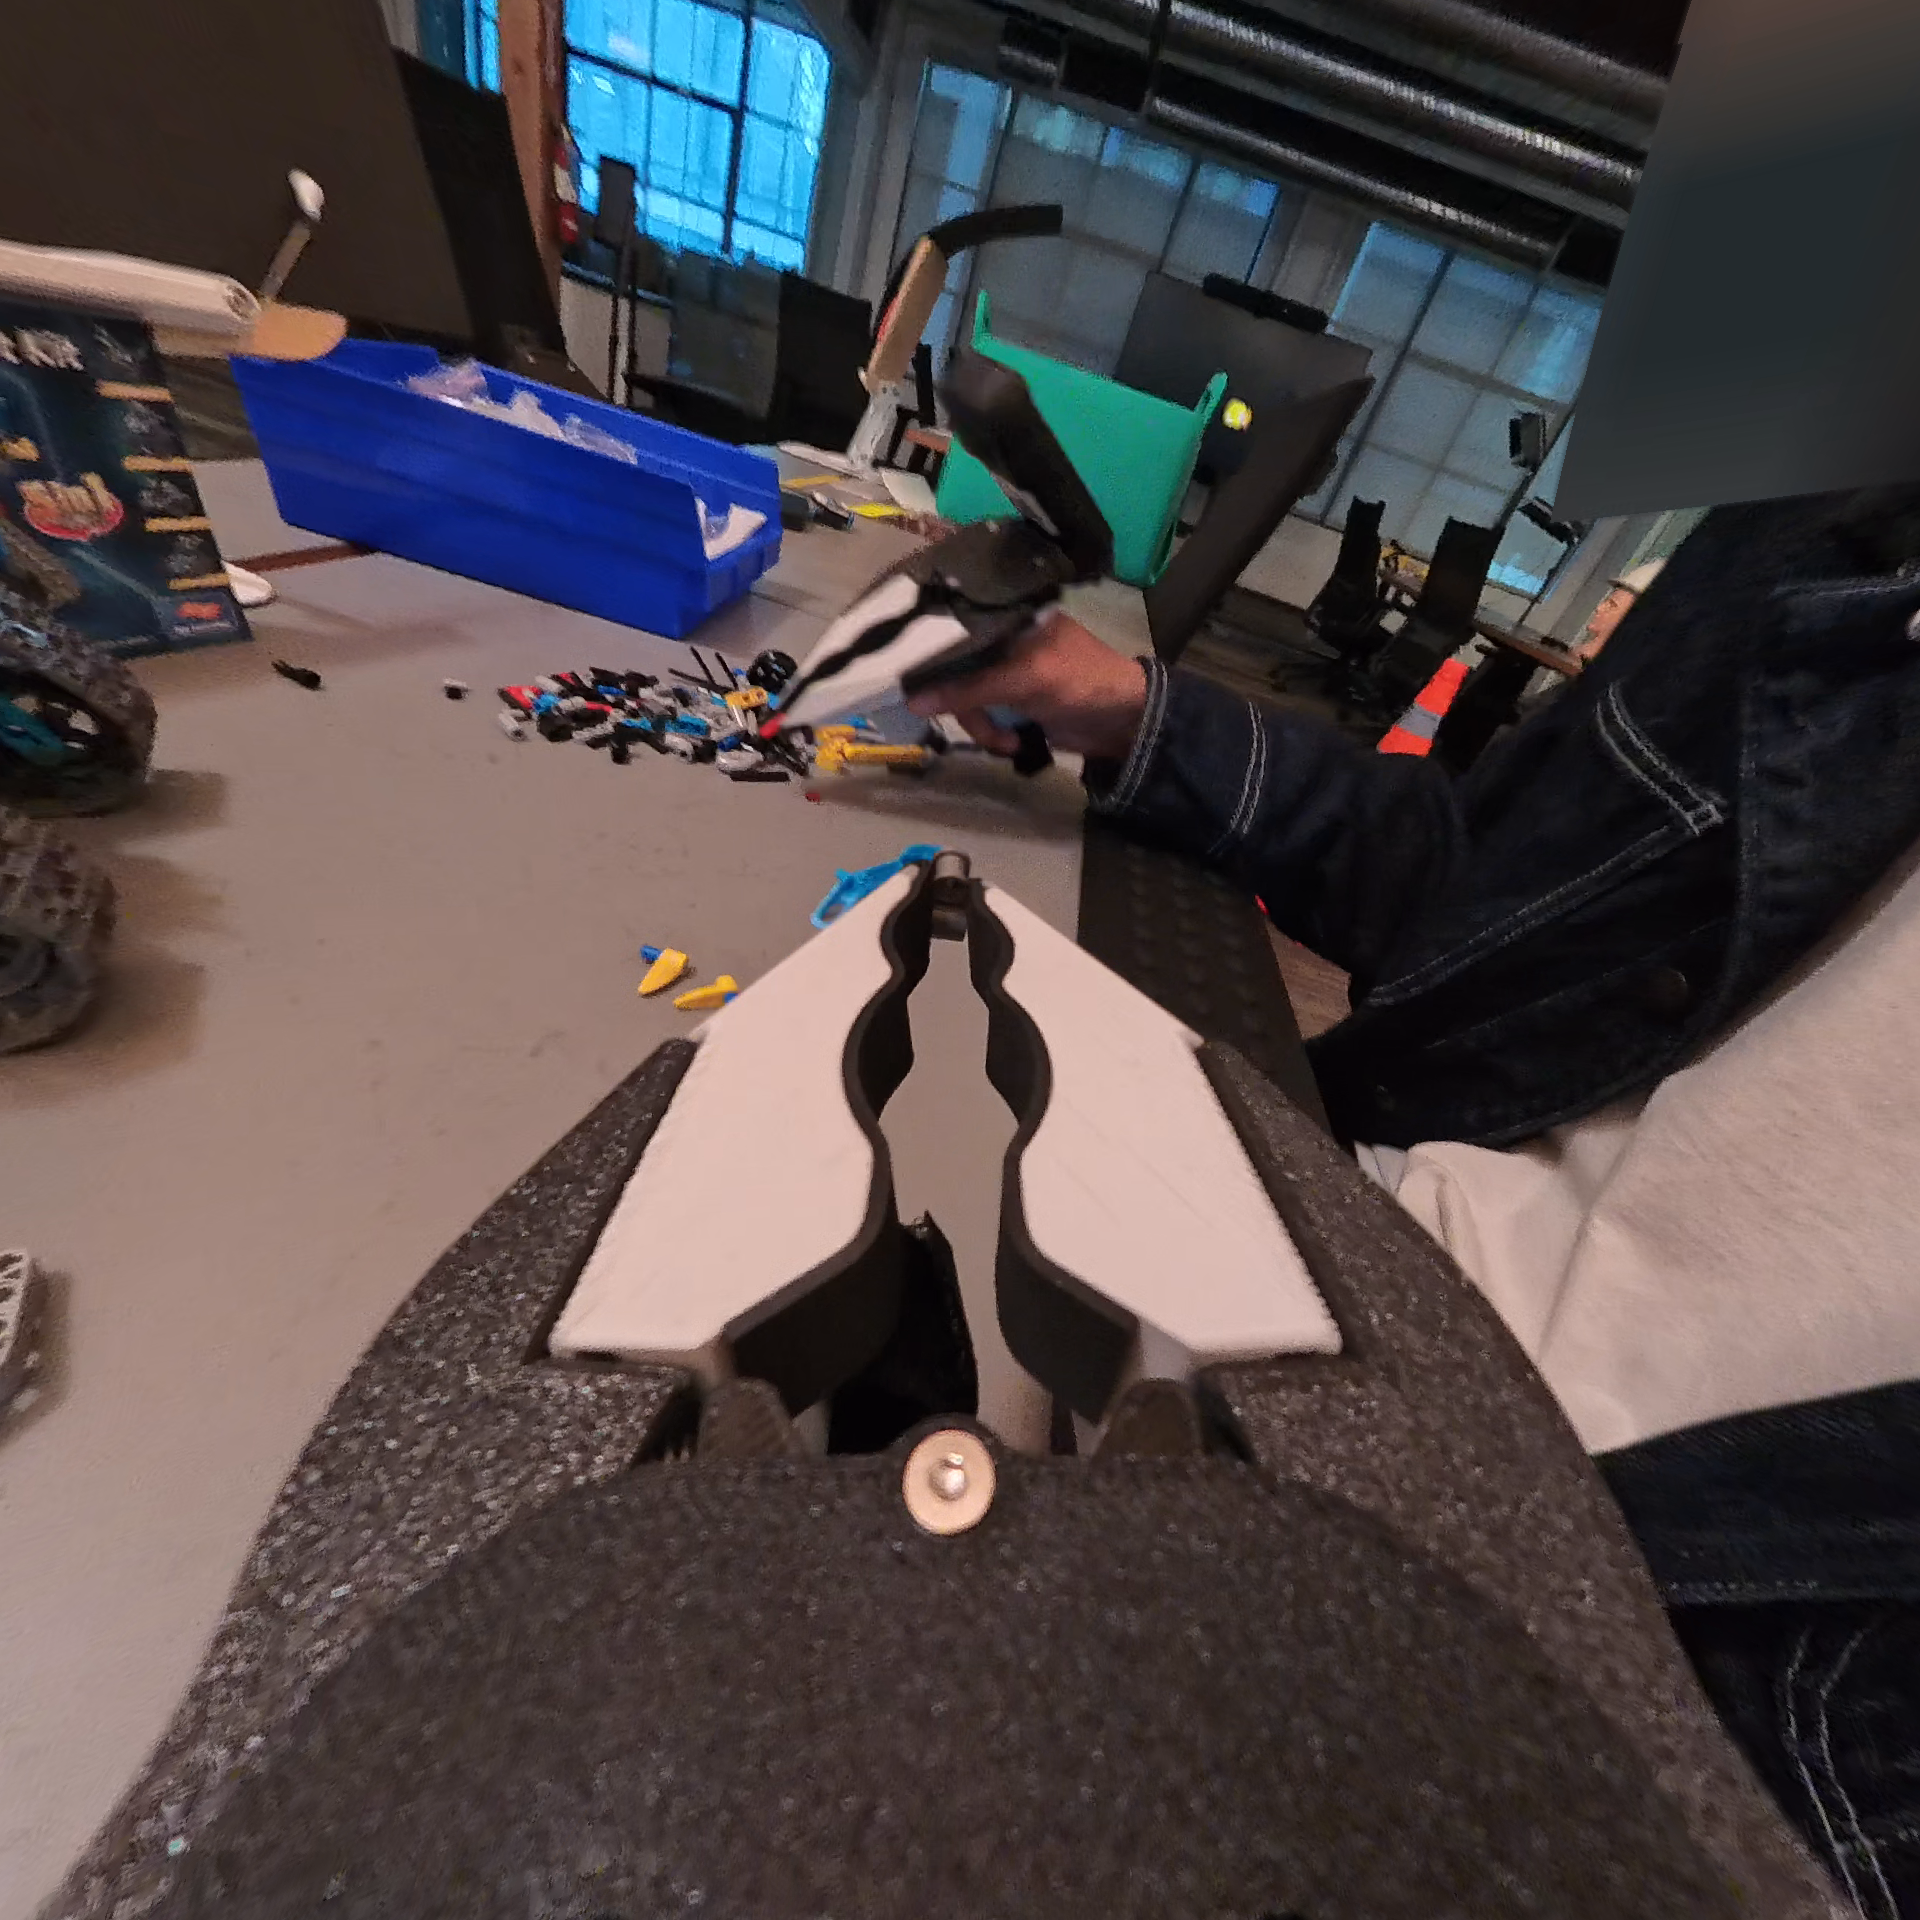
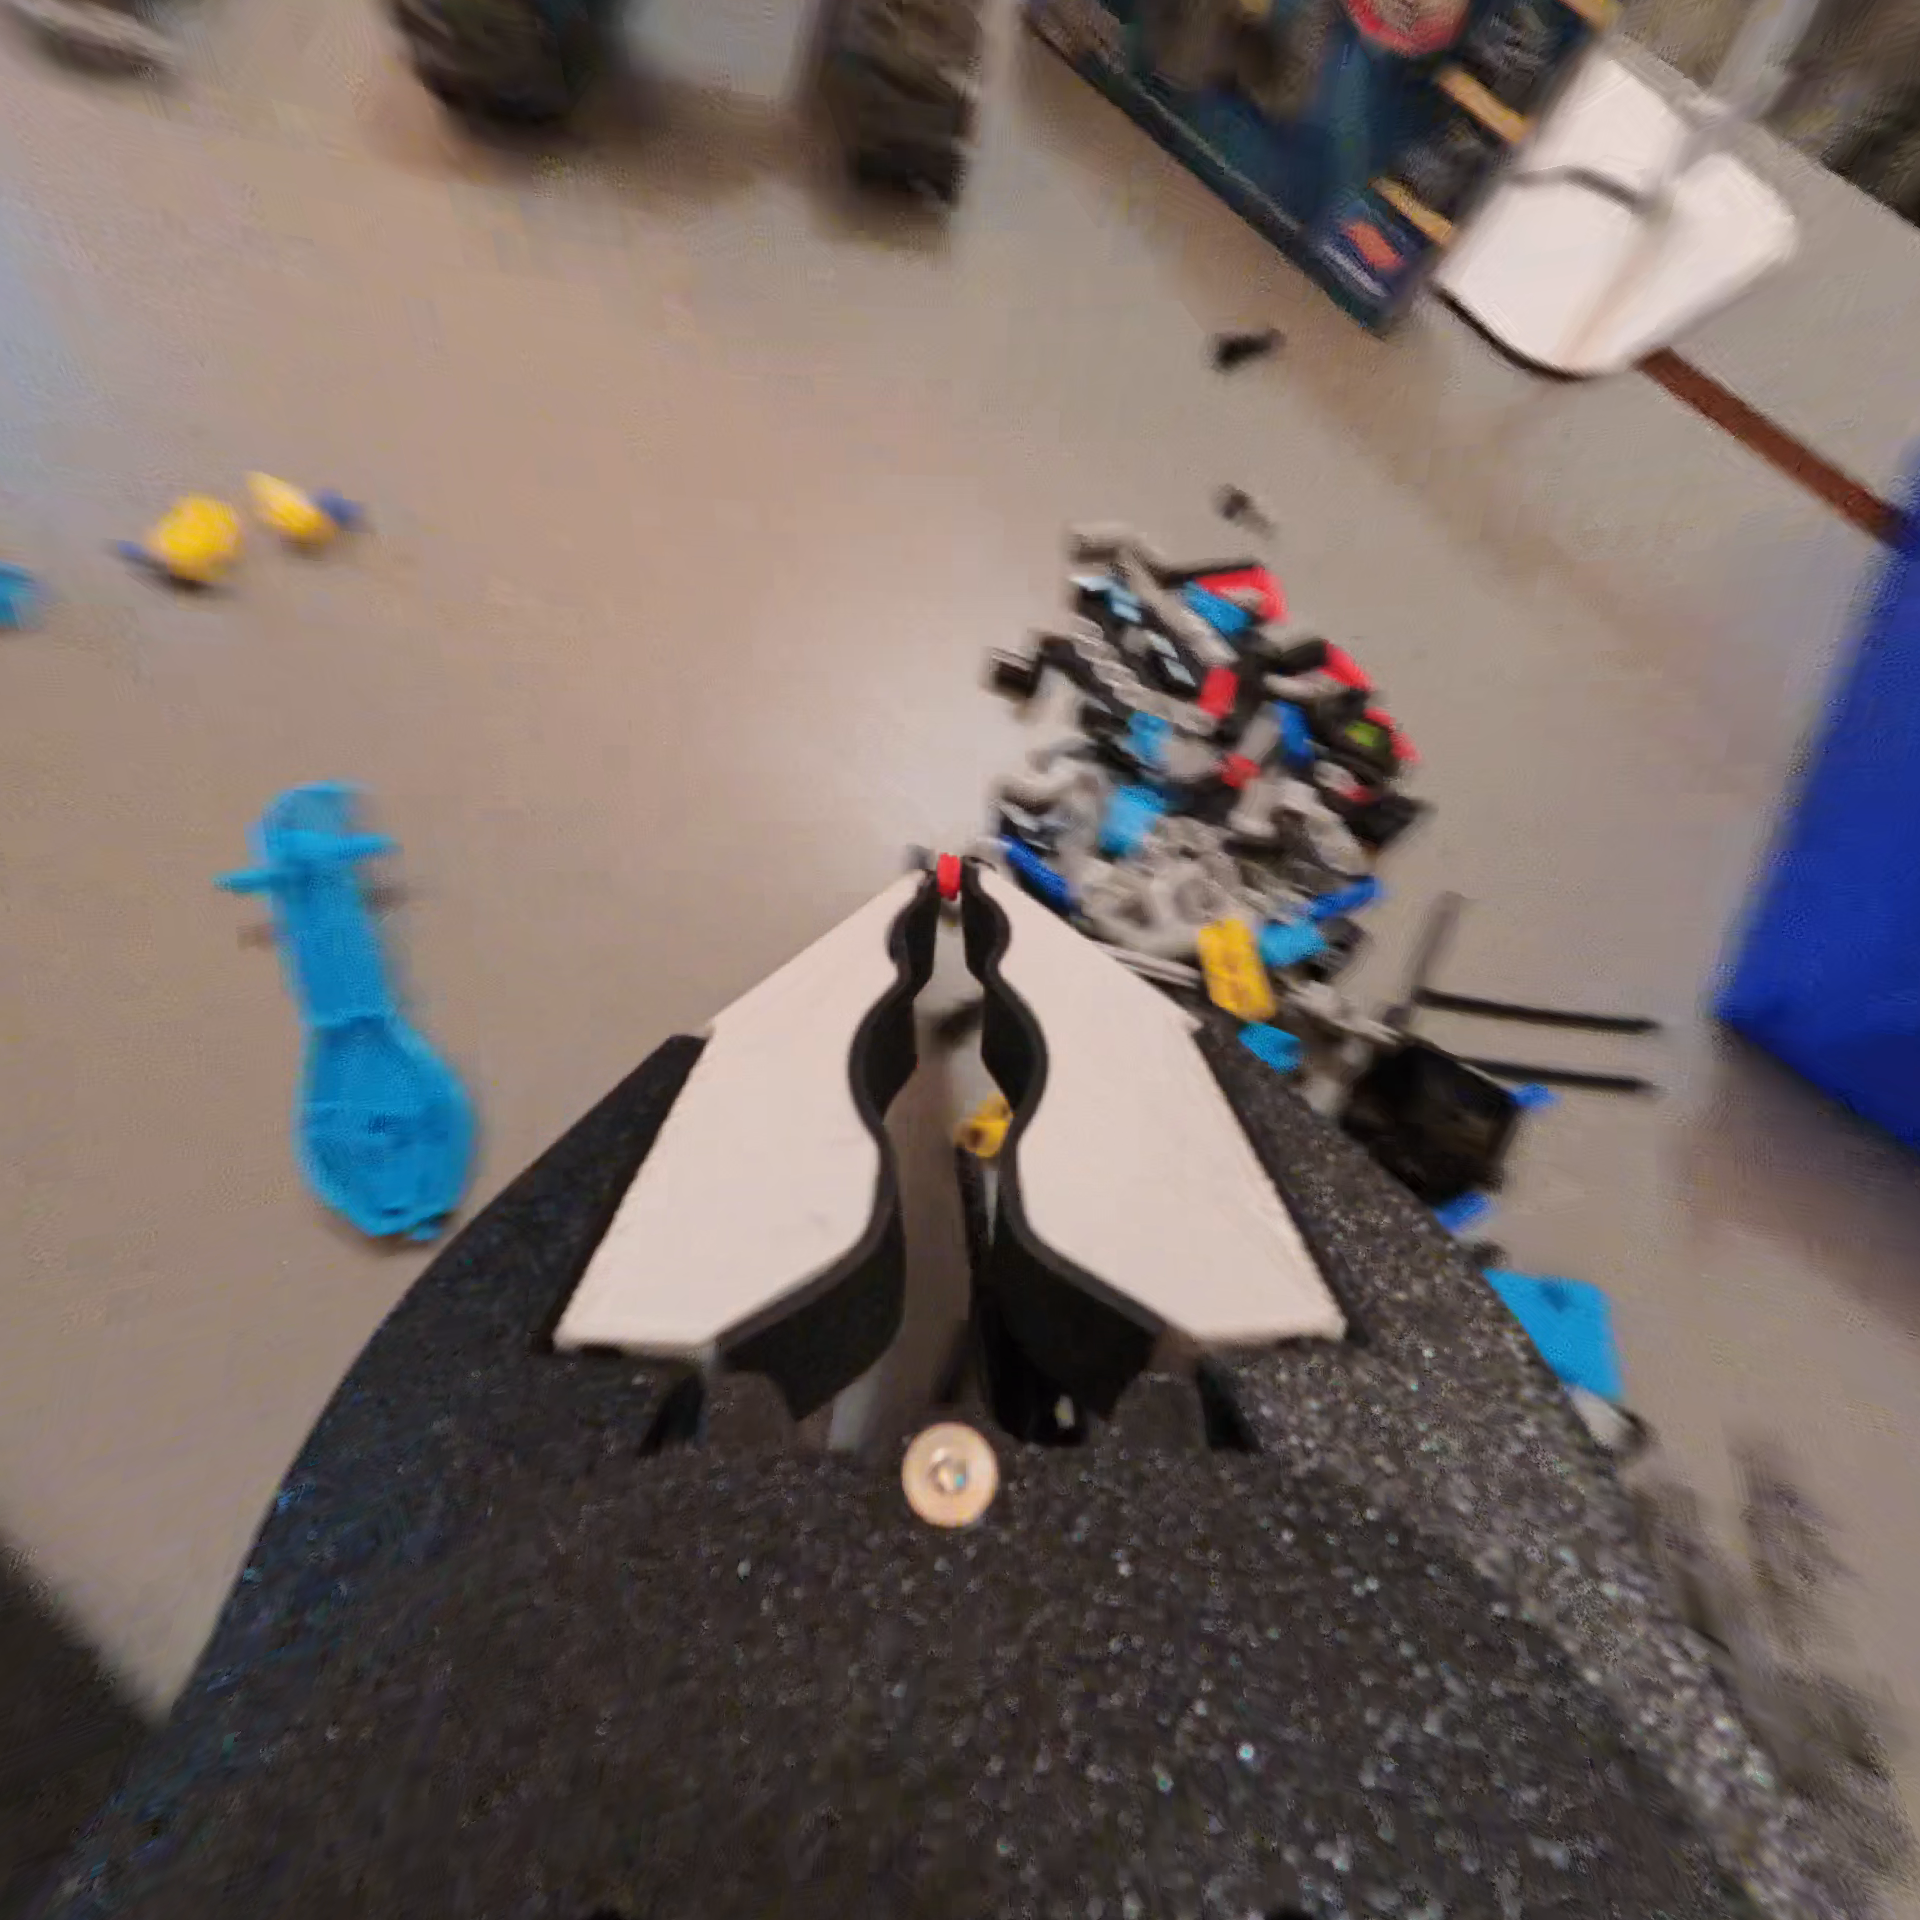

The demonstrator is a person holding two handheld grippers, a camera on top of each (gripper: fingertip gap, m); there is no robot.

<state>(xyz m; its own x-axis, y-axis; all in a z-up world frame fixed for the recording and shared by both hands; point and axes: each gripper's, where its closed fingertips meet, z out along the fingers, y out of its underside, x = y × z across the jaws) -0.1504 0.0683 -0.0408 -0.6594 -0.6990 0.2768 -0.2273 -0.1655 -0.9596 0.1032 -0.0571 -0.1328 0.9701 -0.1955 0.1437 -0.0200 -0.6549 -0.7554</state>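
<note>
My left gripper [image 1: 948, 891] is shut on a small grey pin [image 1: 948, 883] and holds it above the grey table [image 1: 416, 1039], near a light blue tool [image 1: 862, 883]. My right gripper [image 2: 947, 878] is shut on a small red piece [image 2: 947, 873] at the near edge of a pile of small black, blue, red and grey building parts [image 2: 1216, 769]. The right gripper also shows in the left wrist view [image 1: 774, 725], held by a hand in a denim sleeve, its tips at the same pile [image 1: 665, 712].
A blue bin [image 1: 499, 478] stands at the back, a green bin [image 1: 1101, 457] beyond it. A printed box [image 1: 94, 488] and tracked model wheels [image 1: 52, 717] are at left. Two yellow pieces [image 1: 686, 982] and a light blue tool [image 2: 353, 1018] lie loose. A person sits at right. Tip to tip, the grippers are about 30 centimetres apart.
</note>
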